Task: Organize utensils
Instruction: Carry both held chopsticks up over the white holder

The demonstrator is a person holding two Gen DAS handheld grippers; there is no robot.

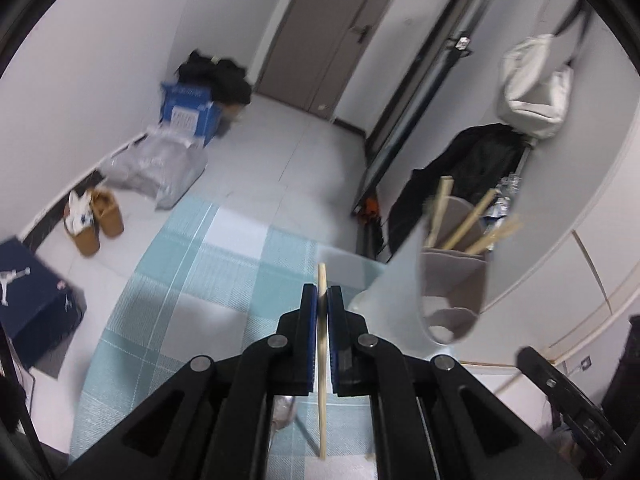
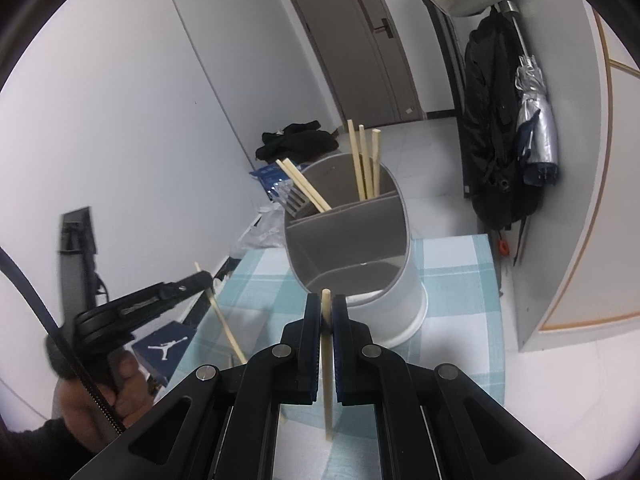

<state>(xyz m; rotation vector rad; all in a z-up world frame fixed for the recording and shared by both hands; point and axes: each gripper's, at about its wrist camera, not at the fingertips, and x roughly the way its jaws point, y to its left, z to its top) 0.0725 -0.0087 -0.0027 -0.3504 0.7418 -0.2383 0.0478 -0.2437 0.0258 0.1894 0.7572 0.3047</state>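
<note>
A white utensil holder with grey dividers stands on the checked tablecloth. Several wooden chopsticks and a fork stand in its far compartments. My right gripper is shut on a wooden chopstick, held upright just in front of the holder. My left gripper is shut on another chopstick; the holder is to its right. In the right wrist view the left gripper is at the left, above the table edge, with its chopstick.
The table's edges are close on the left and far side. On the floor lie boxes, bags and shoes. A black coat and a folded umbrella hang at the right by the wall. A door is behind.
</note>
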